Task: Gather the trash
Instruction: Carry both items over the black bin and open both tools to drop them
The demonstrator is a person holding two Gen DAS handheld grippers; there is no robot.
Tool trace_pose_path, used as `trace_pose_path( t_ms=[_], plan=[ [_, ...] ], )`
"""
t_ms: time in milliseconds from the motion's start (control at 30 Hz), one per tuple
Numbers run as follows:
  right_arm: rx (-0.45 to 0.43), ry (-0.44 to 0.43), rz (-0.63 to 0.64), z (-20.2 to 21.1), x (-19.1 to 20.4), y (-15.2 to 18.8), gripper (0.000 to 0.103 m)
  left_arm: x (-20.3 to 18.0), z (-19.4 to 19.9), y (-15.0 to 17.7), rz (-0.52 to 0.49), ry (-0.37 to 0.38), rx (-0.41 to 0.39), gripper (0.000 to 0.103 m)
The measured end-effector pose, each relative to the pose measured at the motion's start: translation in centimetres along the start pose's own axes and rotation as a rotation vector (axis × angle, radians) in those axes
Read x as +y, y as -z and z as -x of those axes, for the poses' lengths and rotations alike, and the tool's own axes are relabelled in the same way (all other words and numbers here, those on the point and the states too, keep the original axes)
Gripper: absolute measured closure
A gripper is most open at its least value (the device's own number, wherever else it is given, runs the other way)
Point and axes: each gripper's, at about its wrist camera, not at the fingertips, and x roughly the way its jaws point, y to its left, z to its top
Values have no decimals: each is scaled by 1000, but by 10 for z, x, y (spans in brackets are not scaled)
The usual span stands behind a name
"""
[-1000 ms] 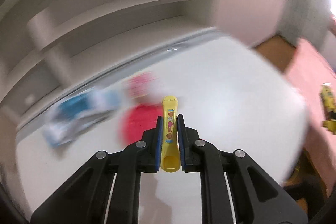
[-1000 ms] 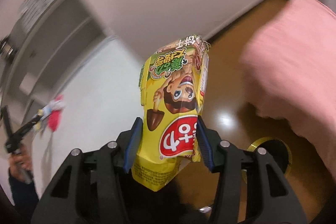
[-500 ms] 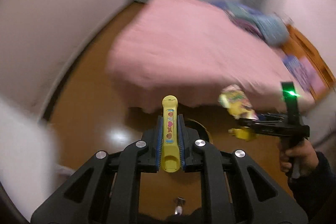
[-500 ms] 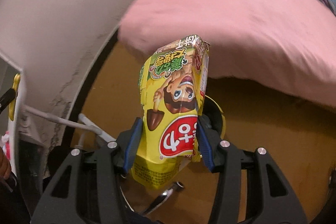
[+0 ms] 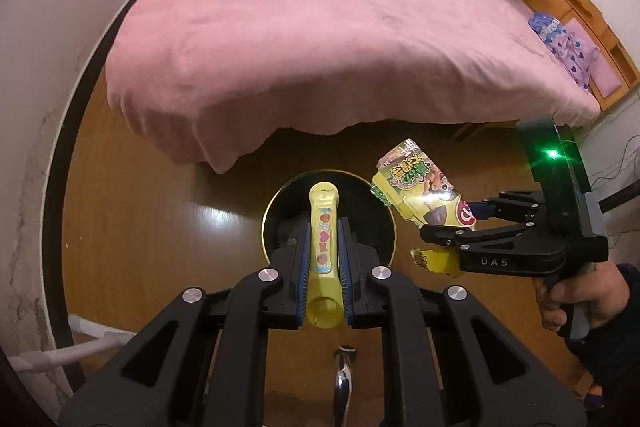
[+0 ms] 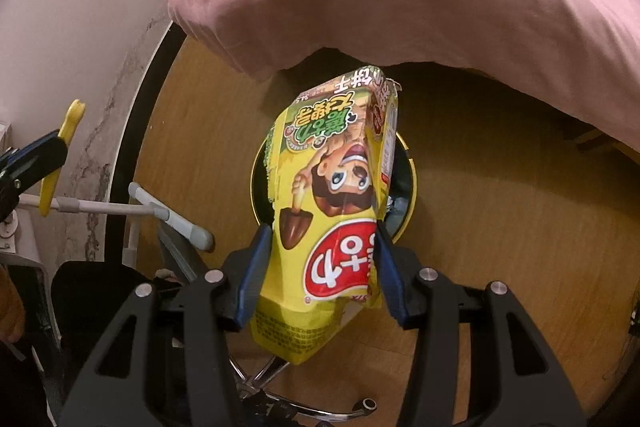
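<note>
My left gripper (image 5: 324, 251) is shut on a slim yellow candy tube (image 5: 323, 227) with red fruit pictures, pointing down over a round black trash bin (image 5: 276, 215) with a gold rim on the wooden floor. My right gripper (image 6: 320, 267) is shut on a crumpled yellow snack box (image 6: 332, 195) with a cartoon face; the same bin (image 6: 406, 183) shows behind the box. In the left wrist view the right gripper (image 5: 456, 223) holds the snack box (image 5: 420, 187) just right of the bin's rim. The left gripper's candy tube (image 6: 66, 143) shows at the far left of the right wrist view.
A bed with a pink blanket (image 5: 320, 27) overhangs the floor just beyond the bin. A pale wall with a dark baseboard (image 5: 56, 187) runs on the left. A white bar (image 6: 120, 209) and chrome chair legs (image 6: 280, 399) lie near me. A hand (image 5: 572, 299) grips the right tool.
Both grippers swung away from the white desk and tilted down to the floor, arriving over the black bin beside the bed. Each kept its grip on its item.
</note>
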Motion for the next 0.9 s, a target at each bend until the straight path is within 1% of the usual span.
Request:
trace_pose_path(
  t_ms=[33, 233, 400, 567, 700, 900],
  plan=[
    [2, 0, -1, -4, 8, 0, 53, -5, 0, 4, 0, -3, 4, 91],
    [11, -10, 3, -16, 13, -17, 51, -8, -21, 5, -16, -16, 45, 91],
    [14, -24, 1, -22, 16, -21, 42, -4, -29, 3, -11, -11, 64, 91],
    [12, -29, -5, -25, 17, -25, 41, -5, -33, 0, -1, 3, 70, 91],
    [-12, -21, -36, -19, 12, -25, 37, -11, -39, -1, -14, 12, 80, 91],
    [-55, -5, -108, 2, -7, -25, 36, -29, -40, -8, -53, 49, 76, 91]
  ],
)
